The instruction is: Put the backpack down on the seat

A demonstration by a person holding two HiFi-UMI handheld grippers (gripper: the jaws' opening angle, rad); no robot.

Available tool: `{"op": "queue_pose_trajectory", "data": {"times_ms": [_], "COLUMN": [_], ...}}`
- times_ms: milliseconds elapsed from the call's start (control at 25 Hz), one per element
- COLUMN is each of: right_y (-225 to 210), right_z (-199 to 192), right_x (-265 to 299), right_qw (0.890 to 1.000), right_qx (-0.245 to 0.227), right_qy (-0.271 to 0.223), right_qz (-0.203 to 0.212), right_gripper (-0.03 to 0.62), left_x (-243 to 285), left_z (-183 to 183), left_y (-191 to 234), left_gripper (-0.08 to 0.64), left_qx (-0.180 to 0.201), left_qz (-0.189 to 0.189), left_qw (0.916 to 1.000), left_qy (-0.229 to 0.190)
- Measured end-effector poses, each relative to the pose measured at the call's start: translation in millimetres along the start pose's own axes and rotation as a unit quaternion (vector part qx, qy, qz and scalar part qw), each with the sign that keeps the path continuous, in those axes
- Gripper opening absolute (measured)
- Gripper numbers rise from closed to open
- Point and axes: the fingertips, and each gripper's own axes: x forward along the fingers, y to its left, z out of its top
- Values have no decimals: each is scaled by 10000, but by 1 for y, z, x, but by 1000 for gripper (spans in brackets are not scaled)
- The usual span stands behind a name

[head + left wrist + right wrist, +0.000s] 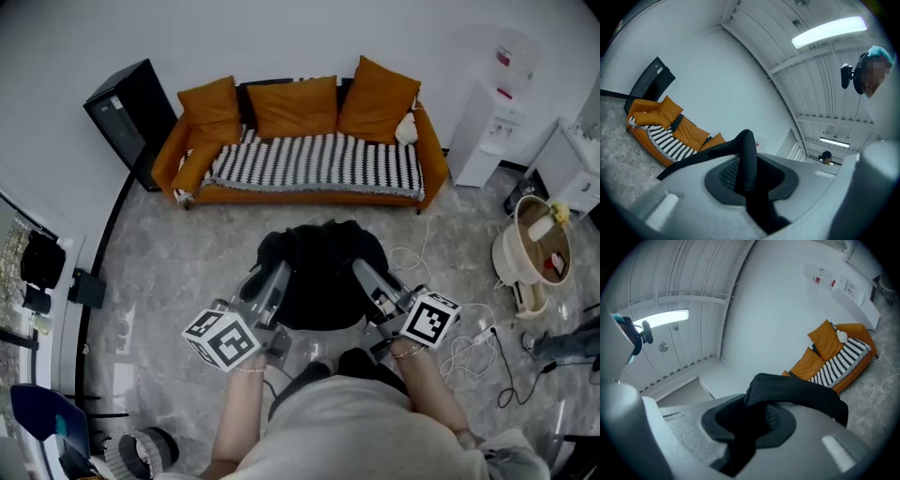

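A black backpack (323,272) hangs above the grey floor in front of me, held between both grippers. My left gripper (272,281) is shut on a black strap (747,159) that runs up from between its jaws. My right gripper (367,277) is shut on another black strap (787,394), which drapes over its lower jaw. The seat is an orange sofa (309,164) with a black-and-white striped cover, standing against the far wall beyond the backpack. It also shows at the left as the sofa (665,136) in the left gripper view and at the right as the sofa (839,357) in the right gripper view.
Three orange cushions (295,103) lean on the sofa back. A black cabinet (131,112) stands left of it, a white water dispenser (492,122) right. A round cream appliance (530,253) and white cables (469,347) lie on the floor at right. A person (827,157) stands far off.
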Motion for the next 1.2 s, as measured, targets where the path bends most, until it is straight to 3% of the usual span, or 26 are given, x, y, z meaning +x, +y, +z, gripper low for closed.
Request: {"op": "queue_pose_trajectory", "data": {"times_ms": [240,480,880,1200], "right_y": [-3,-36,-127,-192], "right_z": [-13,10,97,192], "right_x": [22,57,137,195], "right_qw": [9993,9994,9995,9997], "right_qx": [-216,-137,-15,-101], "right_qy": [265,274,250,217], "right_qz": [-119,-188,-186,-38], "right_gripper": [67,67,68,67], "left_x": [13,48,169,273], "left_z": [-2,13,46,83], "left_y": [11,42,106,143], "left_gripper": [63,63,63,63], "left_qx": [-111,-223,-256,-250], "left_qz": [19,-64,208,332], "left_qw": [9999,9997,9994,9991], "left_qy": [122,119,88,-112]}}
